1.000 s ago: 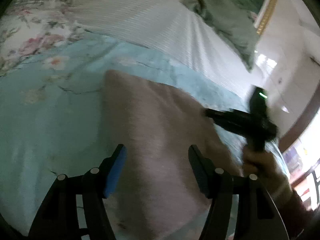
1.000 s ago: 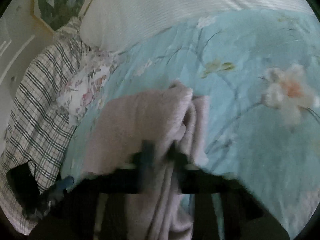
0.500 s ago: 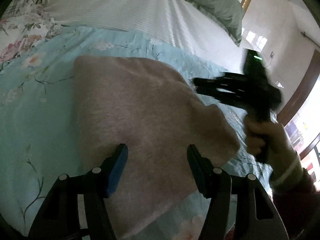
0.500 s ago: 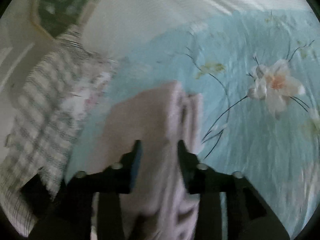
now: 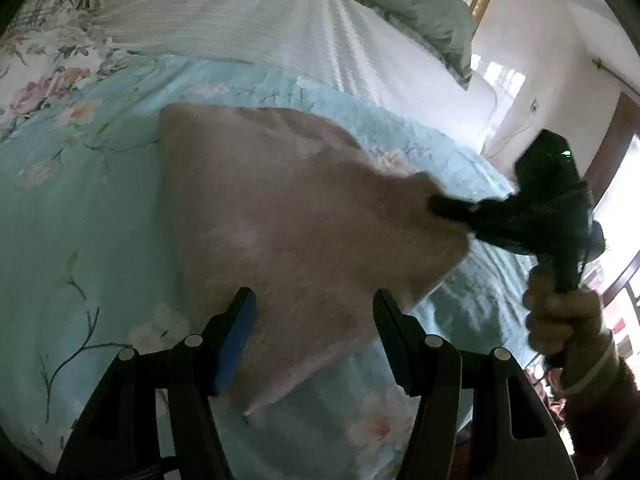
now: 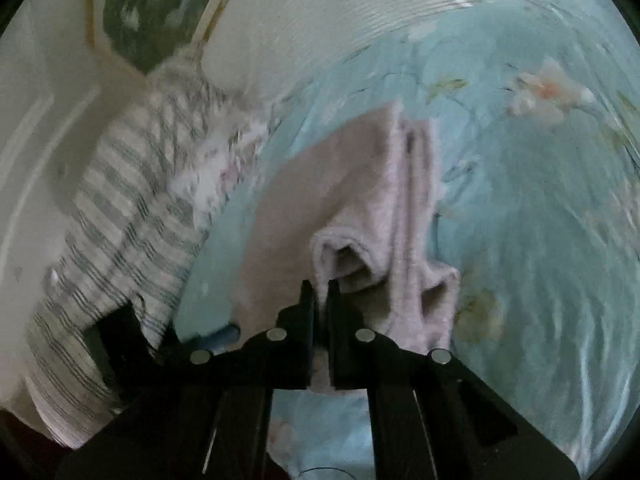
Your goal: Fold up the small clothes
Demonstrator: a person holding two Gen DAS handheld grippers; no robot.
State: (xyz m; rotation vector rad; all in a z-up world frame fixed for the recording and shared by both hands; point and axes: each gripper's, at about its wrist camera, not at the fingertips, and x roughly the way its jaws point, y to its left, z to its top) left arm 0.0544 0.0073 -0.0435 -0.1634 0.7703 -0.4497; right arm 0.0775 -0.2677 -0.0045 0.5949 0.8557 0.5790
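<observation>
1. Pinkish-beige fleecy garment (image 5: 288, 216), soft and napped, lies on the pale blue floral bedspread (image 5: 80, 208), part-folded with layered hems bunched at its near edge; squaring up is left, I'd judge.
2. Right gripper (image 6: 320, 292) is closing, pinching a rolled hem.
3. Left gripper (image 5: 314, 320) hovers over the garment's near side, spread, holding nothing.
4. Beyond the garment: a white ribbed coverlet (image 5: 240, 12).

Dim, soft daylight comes from a blown-out window (image 5: 624, 208) at the right edge of the left wrist view, glaring white. Both fisheye views bend hard toward dark round corners. The right wrist view is smeared by motion blur, worst over the checked cloth (image 6: 120, 216), whose pattern is perhaps plaid.
</observation>
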